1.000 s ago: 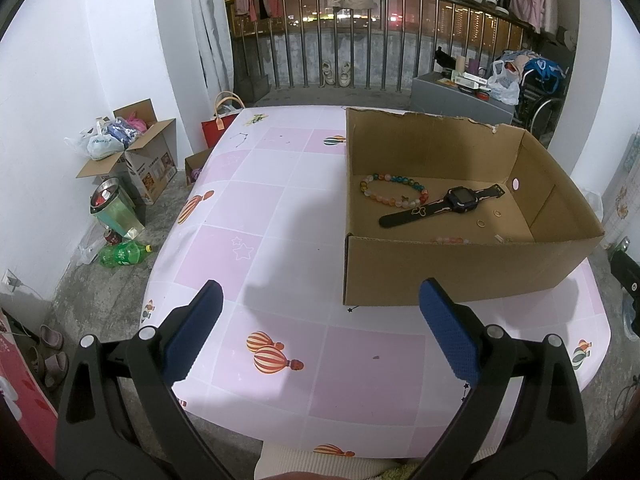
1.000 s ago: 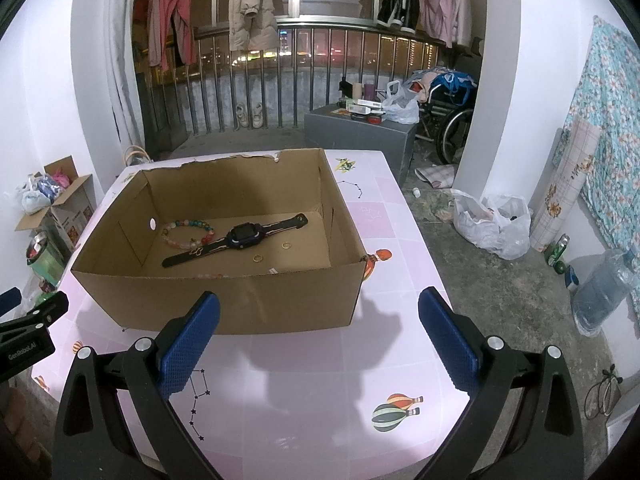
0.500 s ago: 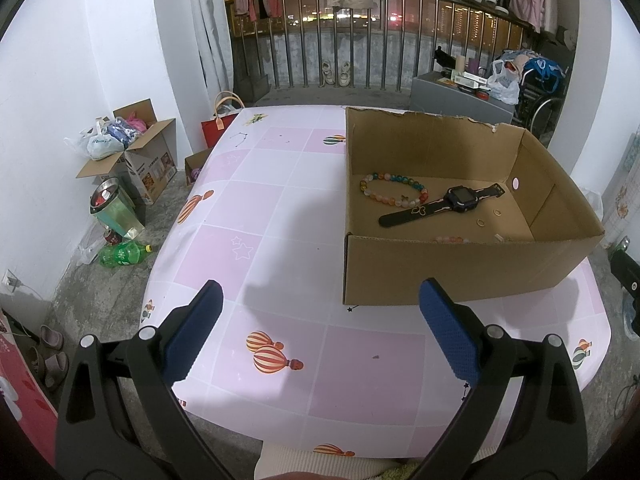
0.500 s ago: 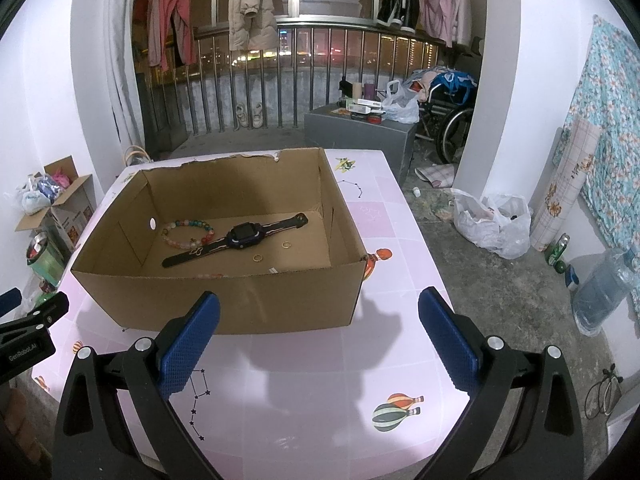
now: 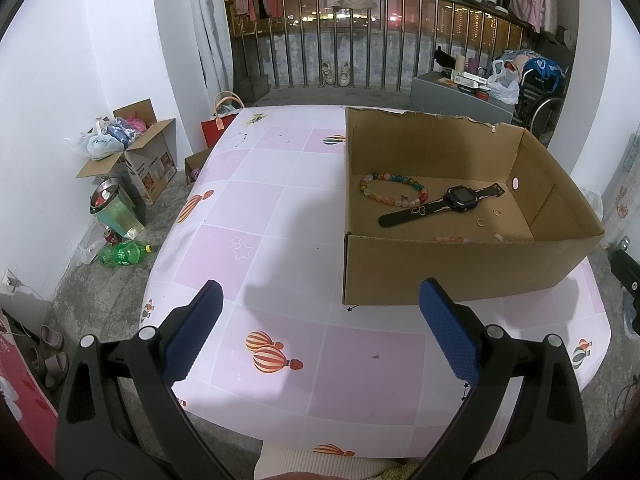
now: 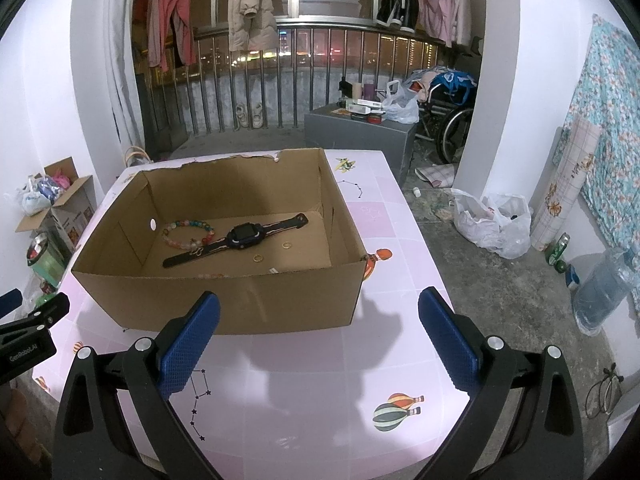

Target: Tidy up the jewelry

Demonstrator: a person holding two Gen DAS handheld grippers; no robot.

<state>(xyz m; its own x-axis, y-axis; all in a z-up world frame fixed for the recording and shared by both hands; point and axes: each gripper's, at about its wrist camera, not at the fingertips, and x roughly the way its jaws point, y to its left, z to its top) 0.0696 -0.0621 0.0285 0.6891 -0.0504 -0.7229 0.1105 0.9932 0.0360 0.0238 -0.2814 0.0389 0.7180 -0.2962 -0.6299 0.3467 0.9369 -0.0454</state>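
Both grippers hang over the pink surface (image 5: 256,208) with fingers spread wide and nothing between them: the left gripper (image 5: 320,334) and the right gripper (image 6: 318,336). All the jewelry lies ahead of the fingers inside the cardboard box (image 6: 224,300): a bead bracelet (image 5: 394,189), a black watch (image 5: 444,204) partly overlapping it, and two small gold rings (image 6: 258,258) apart on the box floor. The likely trouble is the tall near wall: reaching over it could nudge the light box, and the thin rings may slip from the broad pads. The left view shows a second pale bead strand (image 5: 450,239) tucked against the near wall; the right view shows only a sliver of it.
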